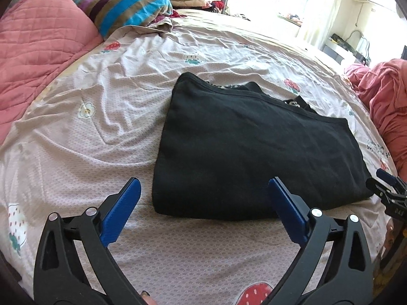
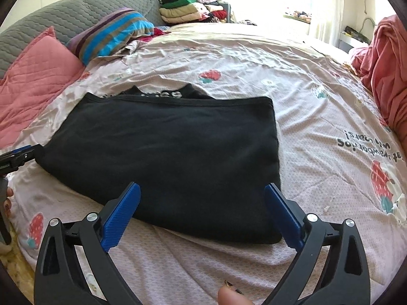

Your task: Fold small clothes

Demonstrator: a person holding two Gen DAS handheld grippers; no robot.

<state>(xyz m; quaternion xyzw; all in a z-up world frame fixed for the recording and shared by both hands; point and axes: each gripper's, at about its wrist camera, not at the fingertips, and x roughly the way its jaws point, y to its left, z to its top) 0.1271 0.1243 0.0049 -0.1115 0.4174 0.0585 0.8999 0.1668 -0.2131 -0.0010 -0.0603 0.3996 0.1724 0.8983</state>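
A black garment lies folded flat on the bed sheet; a band with white lettering shows at its far edge. It also shows in the right wrist view. My left gripper is open and empty, its blue pads either side of the garment's near left corner, just above it. My right gripper is open and empty over the garment's near right edge. The right gripper's tip shows at the garment's right corner in the left view; the left gripper's tip shows at its left corner.
Pink quilted pillows and a striped pillow lie at the head of the bed. Stacked folded clothes sit at the far side. A pink bundle of fabric lies on the right edge. The sheet has strawberry prints.
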